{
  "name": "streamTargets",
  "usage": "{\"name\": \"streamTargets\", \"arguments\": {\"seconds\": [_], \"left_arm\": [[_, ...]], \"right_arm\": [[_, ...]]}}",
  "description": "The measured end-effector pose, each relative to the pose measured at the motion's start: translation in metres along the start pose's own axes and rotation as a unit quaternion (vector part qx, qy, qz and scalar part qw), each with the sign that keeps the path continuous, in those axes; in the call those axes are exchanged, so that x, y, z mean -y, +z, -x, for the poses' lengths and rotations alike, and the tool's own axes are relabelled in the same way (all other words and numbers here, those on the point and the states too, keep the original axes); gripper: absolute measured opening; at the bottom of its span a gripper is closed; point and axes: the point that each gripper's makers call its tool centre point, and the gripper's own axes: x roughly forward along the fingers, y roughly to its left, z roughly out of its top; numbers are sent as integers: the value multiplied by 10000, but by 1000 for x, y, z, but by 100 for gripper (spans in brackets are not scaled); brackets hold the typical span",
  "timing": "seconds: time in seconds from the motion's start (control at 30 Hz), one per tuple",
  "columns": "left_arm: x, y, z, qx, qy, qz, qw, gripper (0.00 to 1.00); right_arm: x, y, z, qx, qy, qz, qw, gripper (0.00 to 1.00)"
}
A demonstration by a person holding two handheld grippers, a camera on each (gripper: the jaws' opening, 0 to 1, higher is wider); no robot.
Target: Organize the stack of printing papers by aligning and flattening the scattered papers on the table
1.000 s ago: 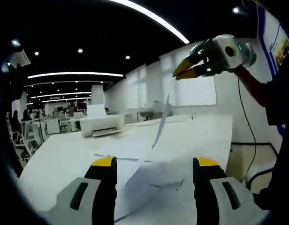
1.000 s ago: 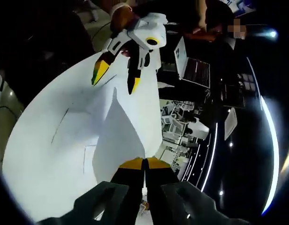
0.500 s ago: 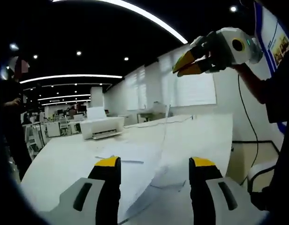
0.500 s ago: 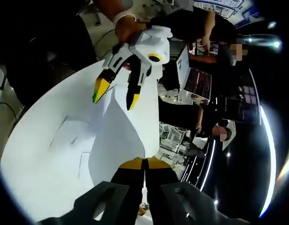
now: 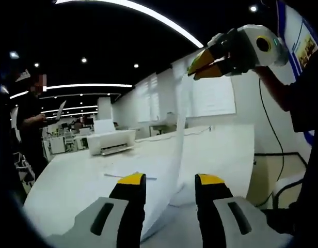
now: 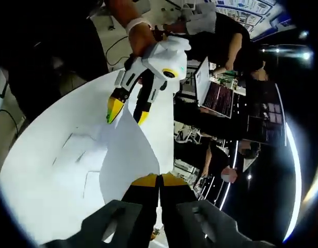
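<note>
White paper sheet [image 6: 129, 155] hangs clamped at its upper edge in the right hand-held gripper [image 6: 159, 178]. Left hand-held gripper [image 5: 170, 181] is apart, straddling the sheet's lower edge. Further sheets [image 5: 123, 170] lie on the surface [image 5: 221, 144]; a printer [image 5: 110, 139] stands beyond.

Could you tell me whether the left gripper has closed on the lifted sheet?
No, the left gripper is open, its jaws either side of the sheet.
</note>
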Motion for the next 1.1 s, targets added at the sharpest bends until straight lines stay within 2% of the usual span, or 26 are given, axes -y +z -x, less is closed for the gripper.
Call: {"name": "streamTargets", "arguments": {"seconds": [0.27, 0.43, 0.63, 0.87, 1.1], "left_arm": [[-1, -1, -1, -67, 13, -23, 10000, 42], [-1, 0, -1, -43, -9, -82, 10000, 35], [-2, 0, -2, -60, 18, -83, 9999, 34], [1, 0, -4, -27, -45, -99, 9999, 27], [0, -1, -5, -31, -32, -119, 9999, 24]], "right_arm": [[3, 7, 2, 43, -19, 65, 10000, 0], [4, 9, 3, 59, -29, 106, 9999, 0], [4, 13, 4, 99, -29, 135, 9999, 0], [3, 17, 3, 155, -25, 168, 9997, 0], [2, 16, 3, 160, -23, 176, 9997, 0]]}}
